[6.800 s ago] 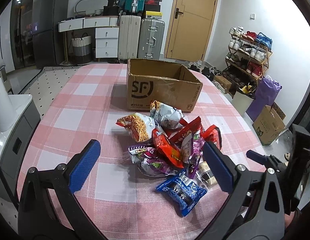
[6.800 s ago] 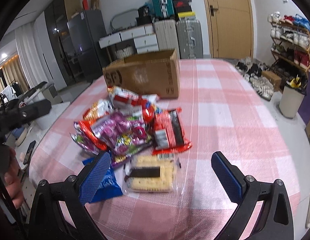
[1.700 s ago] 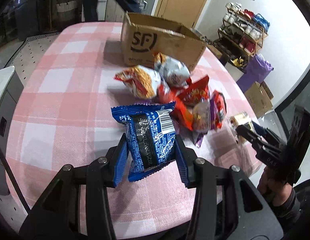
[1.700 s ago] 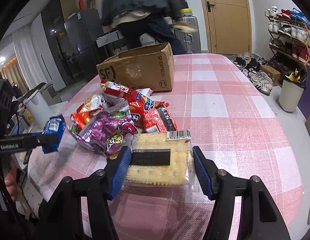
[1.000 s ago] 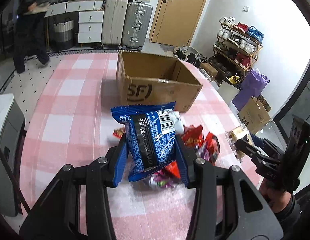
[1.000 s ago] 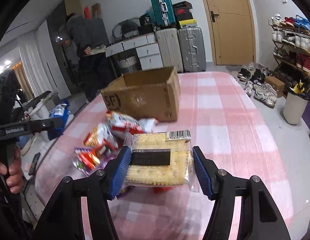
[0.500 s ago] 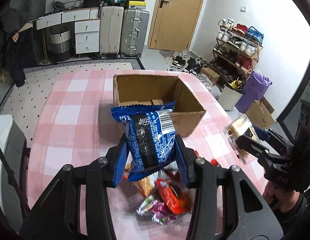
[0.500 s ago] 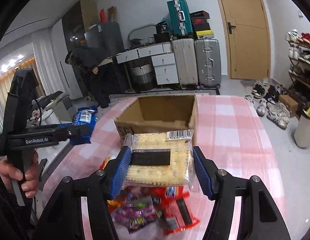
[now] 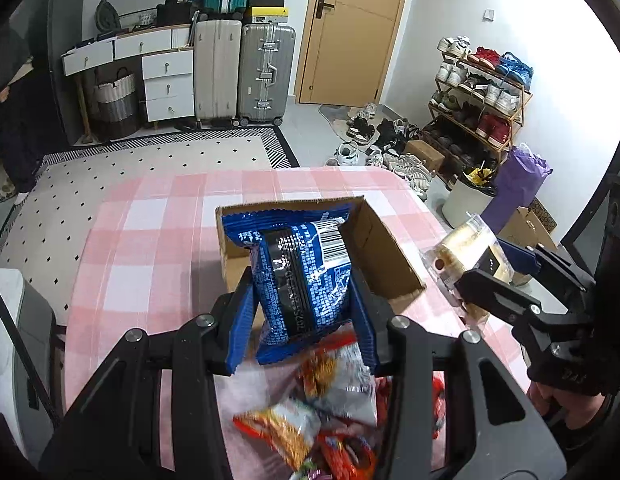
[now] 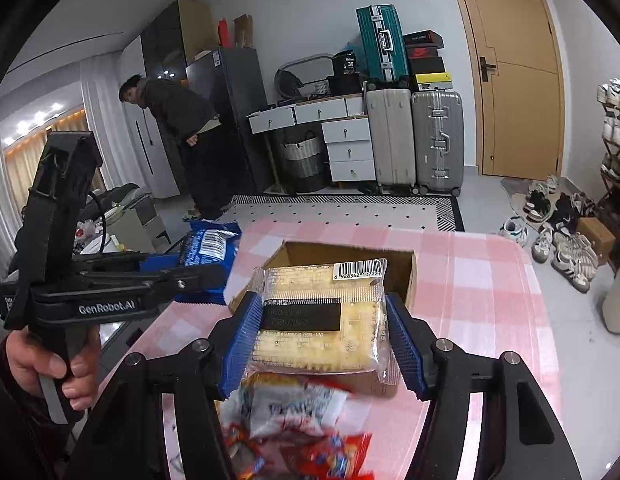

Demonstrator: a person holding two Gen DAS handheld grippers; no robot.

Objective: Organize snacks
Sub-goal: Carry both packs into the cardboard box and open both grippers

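Left wrist view: left gripper (image 9: 304, 312) has its blue pads clamped on the sides of a blue foil snack packet with a black panel and barcode (image 9: 296, 270); packet held upright, clear of the table. Half a second ago the open brown cardboard box (image 9: 384, 256) sat further off; now the packet overlaps the box mouth, so the hand has carried it up and forward to the box; whether it is truly over the opening or just short of it, cannot tell from this angle. Remaining pile of loose foil snack bags (image 9: 326, 412) has slid to the near edge of frame, blurred, on the pink-and-white checked tablecloth (image 9: 150, 240). Right gripper (image 9: 498, 276) enters from the right, level with the box's right wall, carrying its pack.

Right wrist view: right gripper (image 10: 322, 328) is closed on a clear-wrapped pale yellow cracker pack with a black label (image 10: 322, 316); pack flat between the pads, off the table. Box (image 10: 402, 268) now directly behind and below the pack, nearer than half a second ago. Left gripper (image 10: 198, 276) sits left of the box's near-left corner, blue packet (image 10: 208, 252) in its pads, gripped by the person's hand (image 10: 50, 364).

Meaning: both of 2 items are in transit and almost at the drop point; judgement: next is release into the box, then back for the pile; most of the snacks remain unsorted.
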